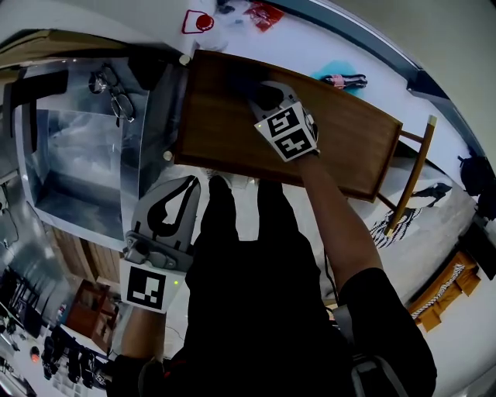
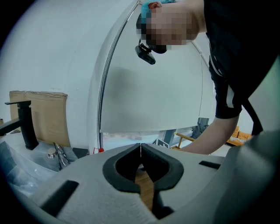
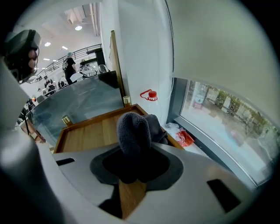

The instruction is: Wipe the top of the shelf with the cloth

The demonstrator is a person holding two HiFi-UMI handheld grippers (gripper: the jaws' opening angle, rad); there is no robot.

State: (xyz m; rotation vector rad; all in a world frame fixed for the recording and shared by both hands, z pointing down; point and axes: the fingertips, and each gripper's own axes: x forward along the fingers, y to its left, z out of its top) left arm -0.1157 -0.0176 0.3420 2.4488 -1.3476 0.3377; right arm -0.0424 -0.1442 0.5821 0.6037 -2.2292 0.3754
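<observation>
The brown wooden shelf top (image 1: 349,147) lies across the middle of the head view. My right gripper (image 1: 267,97) is over its far left part, shut on a dark grey knitted cloth (image 1: 248,84) that rests on the wood. In the right gripper view the cloth (image 3: 133,127) bulges up out of the right gripper (image 3: 134,151), with the shelf top (image 3: 87,133) beyond it. My left gripper (image 1: 189,181) hangs below the shelf's near edge, apart from it. Its jaws meet with nothing between them in the left gripper view (image 2: 140,151).
A clear box (image 1: 85,155) with eyeglasses (image 1: 116,97) on it stands left of the shelf. A red-capped item (image 1: 198,22), a red packet (image 1: 263,12) and a teal object (image 1: 339,79) lie on the white sill behind. A wooden frame (image 1: 411,178) adjoins the shelf's right end.
</observation>
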